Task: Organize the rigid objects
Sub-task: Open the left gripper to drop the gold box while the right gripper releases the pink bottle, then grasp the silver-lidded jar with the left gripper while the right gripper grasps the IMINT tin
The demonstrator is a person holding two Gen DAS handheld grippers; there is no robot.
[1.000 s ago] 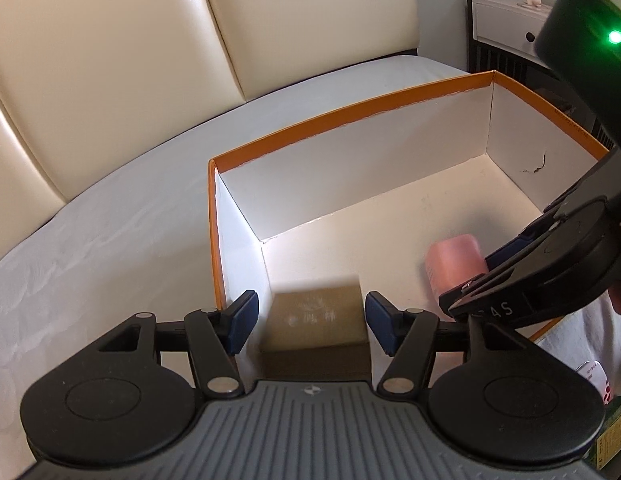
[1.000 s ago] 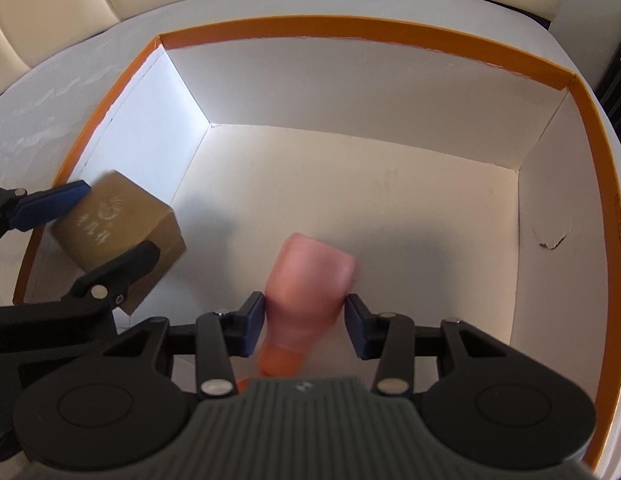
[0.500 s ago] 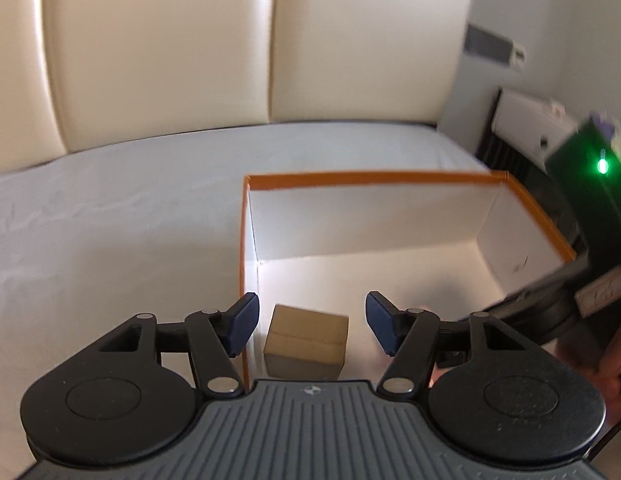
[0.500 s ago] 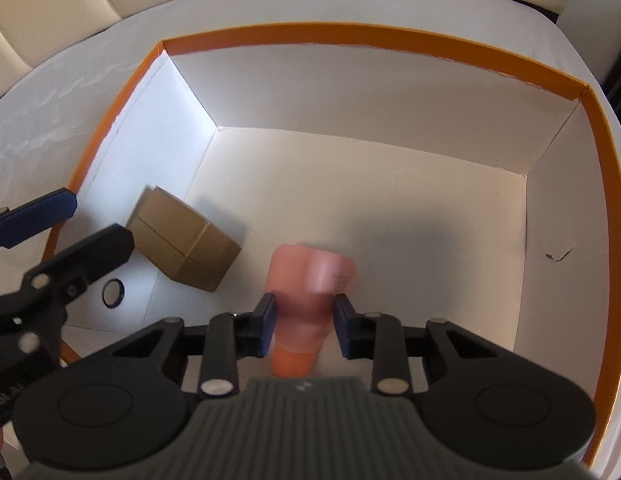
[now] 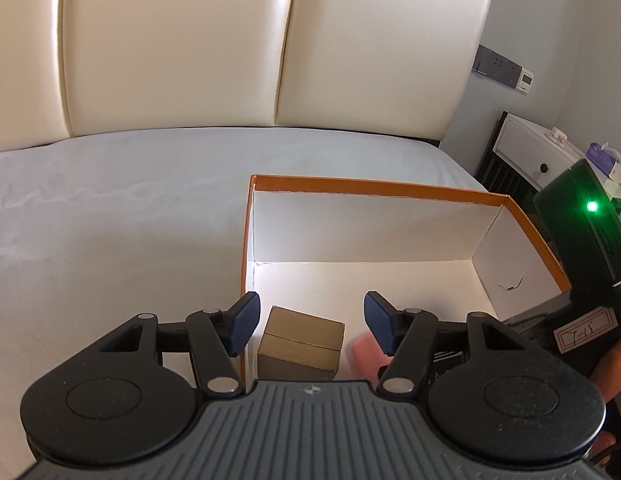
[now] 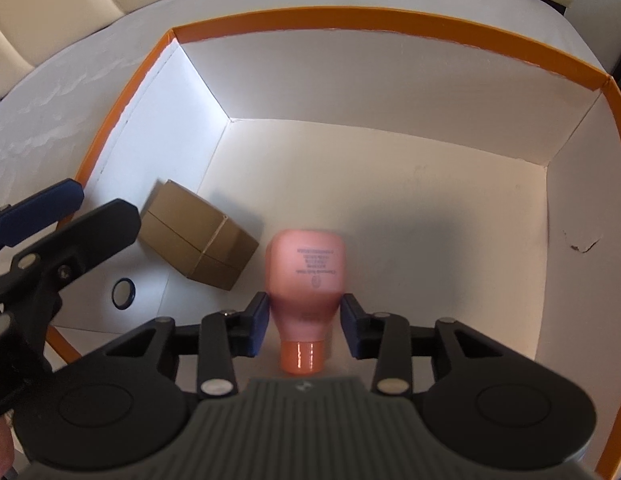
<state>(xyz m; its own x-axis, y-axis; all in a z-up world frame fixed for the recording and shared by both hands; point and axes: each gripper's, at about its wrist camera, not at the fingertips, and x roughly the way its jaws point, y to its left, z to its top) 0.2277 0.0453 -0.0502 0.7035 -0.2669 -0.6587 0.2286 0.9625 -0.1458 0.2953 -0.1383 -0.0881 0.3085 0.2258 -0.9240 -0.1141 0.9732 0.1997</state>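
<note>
the right gripper [image 6: 303,322] hangs steeply over the orange-rimmed box [image 6: 390,20], jaws opening either side of a pink bottle [image 6: 306,276] on the box floor, likely letting it go. beside the bottle lies a brown carton [image 6: 198,236]. the left gripper [image 5: 310,322], jaws closing on nothing, hovers over the carton's corner.

Box floor [image 6: 410,208] beyond bottle [image 6: 306,268] bare
</note>
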